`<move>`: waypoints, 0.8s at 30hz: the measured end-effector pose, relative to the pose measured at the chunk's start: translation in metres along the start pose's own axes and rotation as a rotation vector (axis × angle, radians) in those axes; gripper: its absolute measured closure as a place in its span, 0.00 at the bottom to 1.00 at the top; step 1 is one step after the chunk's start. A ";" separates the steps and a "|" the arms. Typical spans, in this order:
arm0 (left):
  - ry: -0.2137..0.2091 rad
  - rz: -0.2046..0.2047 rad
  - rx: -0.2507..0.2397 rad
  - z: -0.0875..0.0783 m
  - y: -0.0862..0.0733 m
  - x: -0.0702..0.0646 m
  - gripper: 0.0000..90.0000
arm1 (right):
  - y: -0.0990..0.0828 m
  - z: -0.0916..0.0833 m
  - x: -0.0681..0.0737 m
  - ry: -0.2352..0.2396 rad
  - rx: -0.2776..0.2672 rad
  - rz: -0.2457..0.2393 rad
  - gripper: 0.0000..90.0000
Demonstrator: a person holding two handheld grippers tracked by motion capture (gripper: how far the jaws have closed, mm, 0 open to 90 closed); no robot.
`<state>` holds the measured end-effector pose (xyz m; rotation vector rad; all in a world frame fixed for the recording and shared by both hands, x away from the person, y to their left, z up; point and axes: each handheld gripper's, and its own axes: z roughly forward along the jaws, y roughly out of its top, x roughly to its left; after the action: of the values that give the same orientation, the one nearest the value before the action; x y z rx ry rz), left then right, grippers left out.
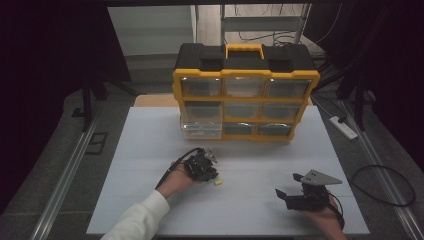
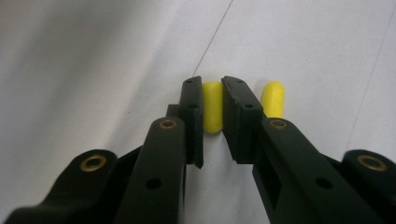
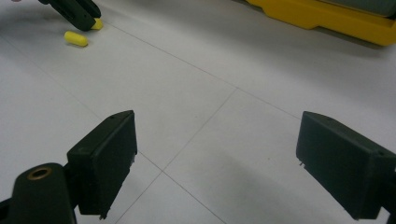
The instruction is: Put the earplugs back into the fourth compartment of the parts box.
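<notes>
Two small yellow foam plugs lie on the white table (image 1: 150, 150). In the left gripper view one plug (image 2: 212, 108) sits between the black jaws, and my left gripper (image 2: 213, 84) is shut on it, tips down at the table. The second plug (image 2: 273, 99) lies loose just right of the jaws. From above, the left gripper (image 1: 212, 176) is mid-table with a yellow plug (image 1: 218, 183) at its tip. My right gripper (image 1: 279, 192) rests low at the front right, open and holding nothing (image 3: 217, 126). Far off in its view are the left gripper (image 3: 79, 14), the held plug (image 3: 97, 24) and the loose plug (image 3: 76, 38).
A yellow and black drawer organizer (image 1: 245, 95) stands at the back of the table, its base edge (image 3: 327, 18) ahead of the right gripper. Its bottom-left clear drawer (image 1: 201, 130) is pulled out. A power strip (image 1: 343, 127) lies off the table's right side.
</notes>
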<state>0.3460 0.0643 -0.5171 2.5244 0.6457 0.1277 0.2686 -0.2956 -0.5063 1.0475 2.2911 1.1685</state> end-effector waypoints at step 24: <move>0.061 -0.027 -0.308 -0.064 -0.002 -0.021 0.87 | 0.000 0.000 0.000 -0.003 0.004 -0.002 0.15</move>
<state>0.3130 0.0861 -0.4628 2.2223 0.6313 0.2742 0.2686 -0.2954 -0.5065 1.0469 2.2929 1.1615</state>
